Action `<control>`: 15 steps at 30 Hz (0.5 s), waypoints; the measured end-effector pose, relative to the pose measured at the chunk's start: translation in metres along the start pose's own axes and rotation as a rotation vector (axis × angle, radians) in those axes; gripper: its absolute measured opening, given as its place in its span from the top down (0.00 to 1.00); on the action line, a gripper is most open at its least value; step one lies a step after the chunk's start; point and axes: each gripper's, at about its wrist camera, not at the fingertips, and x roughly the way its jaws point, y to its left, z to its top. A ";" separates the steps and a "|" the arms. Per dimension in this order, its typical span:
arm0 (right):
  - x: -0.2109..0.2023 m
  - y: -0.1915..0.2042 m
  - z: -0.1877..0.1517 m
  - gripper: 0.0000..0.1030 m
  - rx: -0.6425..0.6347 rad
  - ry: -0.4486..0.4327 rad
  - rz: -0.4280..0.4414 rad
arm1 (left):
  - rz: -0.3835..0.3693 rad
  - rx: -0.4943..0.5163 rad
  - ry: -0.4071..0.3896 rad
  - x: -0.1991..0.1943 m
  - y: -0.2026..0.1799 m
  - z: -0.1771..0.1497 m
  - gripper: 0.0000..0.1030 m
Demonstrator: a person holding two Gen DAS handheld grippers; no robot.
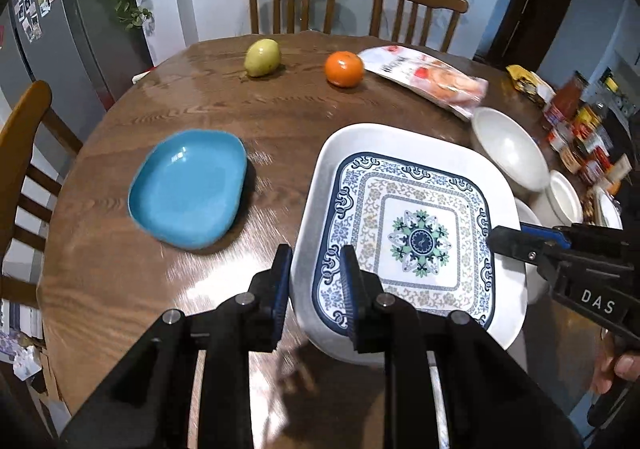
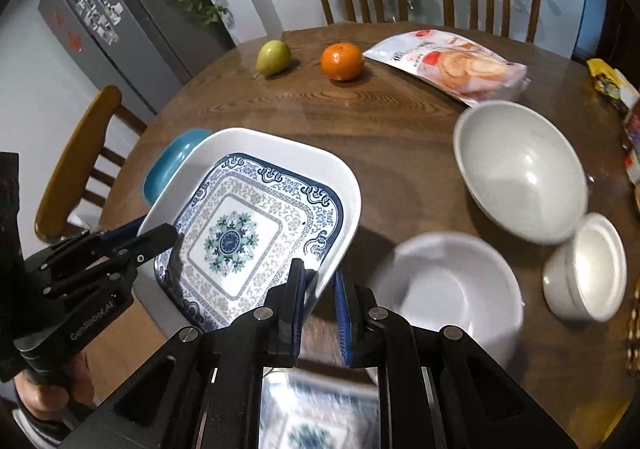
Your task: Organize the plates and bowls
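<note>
Carrying the load over the round wooden table (image 1: 280, 117), both claws share the patterned plate (image 1: 400, 153), which hangs tilted above the wood, between the blue plate (image 1: 188, 189) and the white bowls. The left gripper (image 1: 316, 281) pinches the plate's near rim, one finger on the painted face and one outside. The right gripper (image 2: 320, 285) nips the rim on the opposite side.

Biggest risk, in my judgement: the two hands drift apart or twist unevenly, and the glossy rim slides out of one pinch, dropping the plate onto the table. Next, the plate's low right side looks close to the shallow white bowl (image 2: 452, 289) and could knock it. The large bowl (image 2: 520, 169) sits tilted, perhaps leaning on something, so a nudge could rock it against the small stacked bowls (image 2: 588, 269). Swinging left too low would clip the blue plate.

Hidden: the underside of the patterned plate and the lower fingers' contact there. From the right wrist, most of the blue plate is covered. A sliver of wood shows beside the right claw's rim grip, so its firmness is unclear. Motion blur smears the bowls; whether the small stack is two pieces is uncertain.
</note>
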 end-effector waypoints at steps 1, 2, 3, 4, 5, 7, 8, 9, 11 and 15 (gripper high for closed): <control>-0.005 0.001 -0.007 0.84 0.003 -0.001 0.001 | -0.003 0.001 0.001 -0.005 -0.002 -0.007 0.80; -0.009 -0.002 -0.014 0.84 0.006 0.000 0.004 | -0.004 0.003 0.002 -0.009 -0.004 -0.013 0.80; -0.013 -0.003 -0.019 0.84 0.008 0.001 0.005 | -0.002 0.005 0.004 -0.013 -0.007 -0.019 0.80; -0.016 -0.003 -0.028 0.84 0.005 0.004 0.005 | 0.002 0.006 0.005 -0.017 -0.010 -0.026 0.80; -0.020 -0.004 -0.033 0.84 0.002 0.006 0.004 | 0.003 0.006 0.004 -0.020 -0.012 -0.030 0.80; -0.026 -0.003 -0.047 0.84 0.001 0.009 0.011 | 0.009 0.003 -0.001 -0.029 -0.016 -0.042 0.80; -0.028 -0.004 -0.052 0.84 0.002 0.011 0.015 | 0.010 0.002 -0.004 -0.033 -0.017 -0.047 0.80; -0.031 -0.005 -0.057 0.84 0.002 0.014 0.019 | 0.014 -0.001 -0.008 -0.039 -0.019 -0.053 0.80; -0.035 -0.003 -0.070 0.84 -0.002 0.024 0.030 | 0.020 0.000 -0.013 -0.047 -0.023 -0.064 0.78; -0.042 -0.004 -0.090 0.84 0.003 0.033 0.056 | 0.033 -0.011 -0.005 -0.054 -0.030 -0.082 0.78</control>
